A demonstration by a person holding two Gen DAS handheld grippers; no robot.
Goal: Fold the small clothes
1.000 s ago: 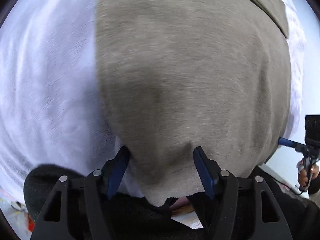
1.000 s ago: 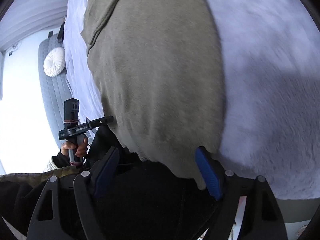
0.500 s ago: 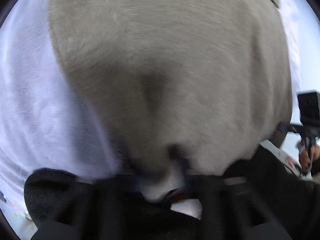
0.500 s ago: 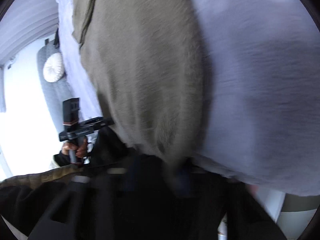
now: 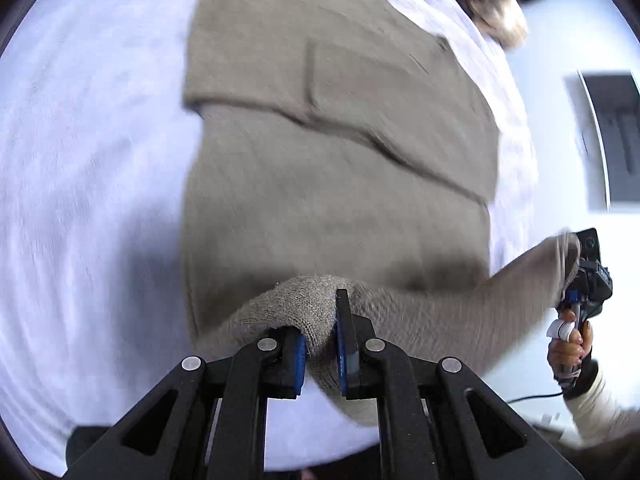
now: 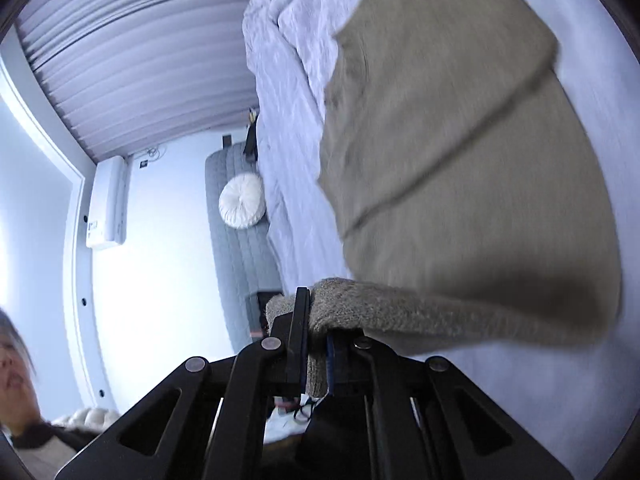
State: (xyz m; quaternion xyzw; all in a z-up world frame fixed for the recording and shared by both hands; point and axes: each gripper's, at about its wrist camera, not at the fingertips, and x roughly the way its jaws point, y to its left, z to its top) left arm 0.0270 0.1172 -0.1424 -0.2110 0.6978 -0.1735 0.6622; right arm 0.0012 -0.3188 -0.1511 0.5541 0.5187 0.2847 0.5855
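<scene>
A taupe knitted sweater lies spread on a white bedcover, with its sleeves folded across the body. My left gripper is shut on the sweater's near hem, which is bunched between the blue pads and lifted off the bed. In the right wrist view the same sweater stretches away, and my right gripper is shut on the hem's other corner, raised above the bedcover. From the left wrist view I also see the right gripper, held by a hand at the right edge, with the hem pulled taut between the two.
A crumpled white duvet lies at the head of the bed, beside a grey padded headboard with a round white cushion. A person appears at the lower left of the right wrist view. A dark panel hangs on the wall.
Both grippers have shut on the sweater's near hem and lifted it off the bed, and both views have pulled back, so more of the sweater and room shows.
</scene>
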